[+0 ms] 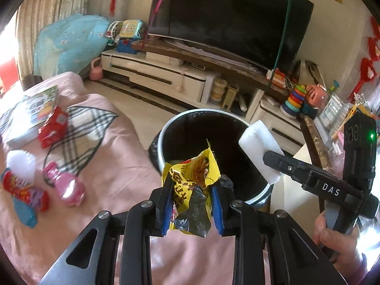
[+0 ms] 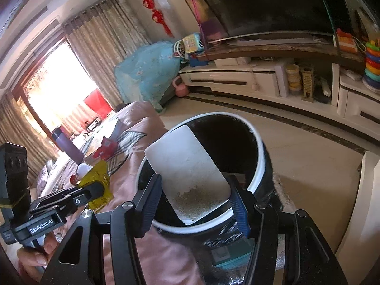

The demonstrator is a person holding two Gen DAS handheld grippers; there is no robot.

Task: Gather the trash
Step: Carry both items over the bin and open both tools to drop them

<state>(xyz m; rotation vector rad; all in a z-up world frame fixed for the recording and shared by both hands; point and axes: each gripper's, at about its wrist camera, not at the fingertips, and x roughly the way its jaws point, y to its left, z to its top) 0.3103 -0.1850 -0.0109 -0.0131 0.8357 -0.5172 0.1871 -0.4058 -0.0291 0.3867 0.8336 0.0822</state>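
Pink blanket lower left; your left gripper squeezes yellow wrapper, right gripper squeezes white block (both near bin rim). Let go early, trash could miss.

Pink-covered surface carrying a book, red wrapper, pink bottle and white ball near its left edge.

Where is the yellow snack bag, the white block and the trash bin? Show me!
yellow snack bag (image 1: 190, 180): left wrist view, on its crumpled front.
white block (image 2: 187, 166): right wrist view, on the middle of its flat face.
trash bin (image 1: 166, 128): left wrist view, on its white rim.
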